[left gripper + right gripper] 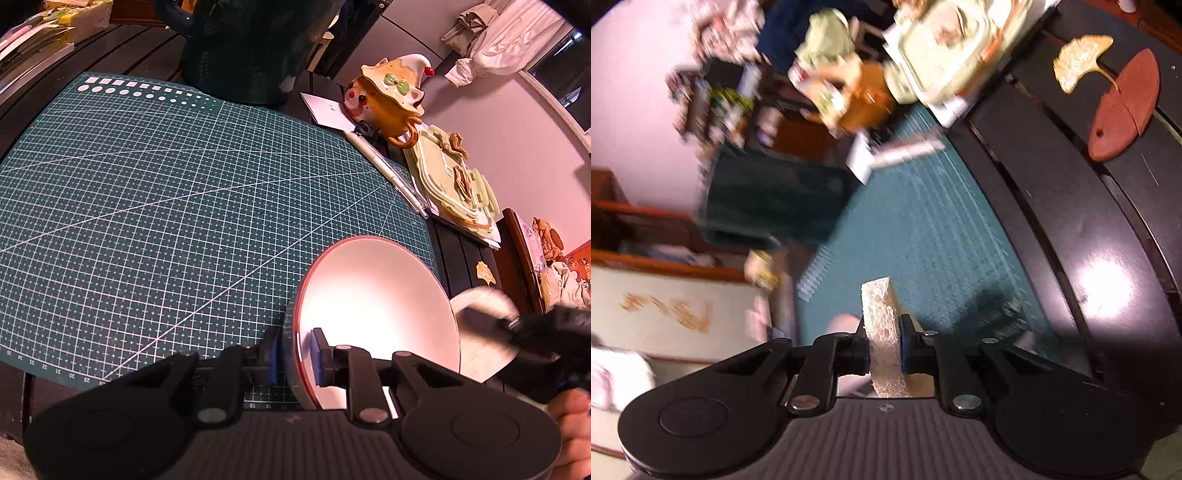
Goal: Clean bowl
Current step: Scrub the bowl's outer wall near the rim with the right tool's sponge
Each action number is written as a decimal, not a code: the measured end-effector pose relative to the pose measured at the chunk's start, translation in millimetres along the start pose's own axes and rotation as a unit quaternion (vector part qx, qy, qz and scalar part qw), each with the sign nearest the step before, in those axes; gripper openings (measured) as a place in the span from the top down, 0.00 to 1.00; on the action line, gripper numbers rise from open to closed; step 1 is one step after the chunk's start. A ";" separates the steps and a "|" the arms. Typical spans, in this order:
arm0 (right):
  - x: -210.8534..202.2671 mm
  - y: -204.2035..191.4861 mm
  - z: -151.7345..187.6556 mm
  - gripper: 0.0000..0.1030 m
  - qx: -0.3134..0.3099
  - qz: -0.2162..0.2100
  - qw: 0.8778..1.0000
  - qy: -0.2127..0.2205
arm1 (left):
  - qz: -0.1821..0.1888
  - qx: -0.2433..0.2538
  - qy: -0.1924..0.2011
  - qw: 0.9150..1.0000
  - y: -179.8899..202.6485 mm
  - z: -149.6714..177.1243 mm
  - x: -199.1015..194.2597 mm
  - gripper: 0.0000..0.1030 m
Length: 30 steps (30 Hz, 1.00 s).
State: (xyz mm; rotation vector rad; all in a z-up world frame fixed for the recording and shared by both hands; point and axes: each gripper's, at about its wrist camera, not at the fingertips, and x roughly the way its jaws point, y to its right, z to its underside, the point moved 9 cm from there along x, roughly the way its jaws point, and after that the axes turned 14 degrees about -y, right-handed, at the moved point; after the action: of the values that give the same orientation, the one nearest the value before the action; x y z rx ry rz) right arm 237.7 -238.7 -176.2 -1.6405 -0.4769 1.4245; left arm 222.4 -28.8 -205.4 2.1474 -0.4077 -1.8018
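A white bowl (373, 295) with a red rim is held tilted on edge above the green cutting mat (166, 206). My left gripper (295, 354) is shut on the bowl's near rim, one pad inside and one outside. My right gripper (884, 352) is shut on a pale sponge (881, 321) that stands upright between the pads. In the left wrist view the sponge (484, 299) and the right gripper (535, 332) show blurred at the bowl's right edge. The right wrist view is motion-blurred and the bowl is not clear in it.
A dark pot (251, 48) stands at the mat's far edge. A cat-shaped mug (388, 99), a pen (388, 170), and stacked green trays (454, 188) lie to the right. A leaf-shaped piece (1078, 59) and a red fish-shaped piece (1126, 107) lie on the dark table (1071, 206).
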 end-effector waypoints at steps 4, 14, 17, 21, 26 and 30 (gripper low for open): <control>-4.7 -4.4 0.4 0.87 -0.004 -0.012 1.000 0.006 | 0.000 0.000 0.000 1.000 0.4 0.0 0.0 0.83; 7.4 4.2 -0.3 0.87 0.006 0.003 1.000 -0.012 | -0.001 0.001 0.001 1.000 0.2 0.0 -0.2 0.82; -2.6 -0.6 -2.4 0.87 0.008 -0.020 1.000 0.000 | -0.002 0.001 0.001 1.000 -0.5 -0.4 0.1 0.82; -21.9 -8.5 -9.3 0.87 0.003 -0.058 0.998 0.033 | -0.003 0.002 0.000 1.000 -0.5 -1.4 0.4 0.82; -10.3 -4.8 -5.6 0.87 0.000 -0.031 0.999 0.018 | -0.003 0.002 0.001 1.000 -0.5 -1.8 0.3 0.82; -3.2 -2.6 -2.6 0.87 -0.002 -0.013 1.000 0.009 | -0.003 0.002 0.002 1.000 -1.3 0.7 0.2 0.82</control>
State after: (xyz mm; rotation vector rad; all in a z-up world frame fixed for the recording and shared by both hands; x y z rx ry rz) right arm 239.9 -240.7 -172.4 -1.6432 -0.4901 1.3889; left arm 221.7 -27.7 -206.2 2.1560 -0.4053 -1.8014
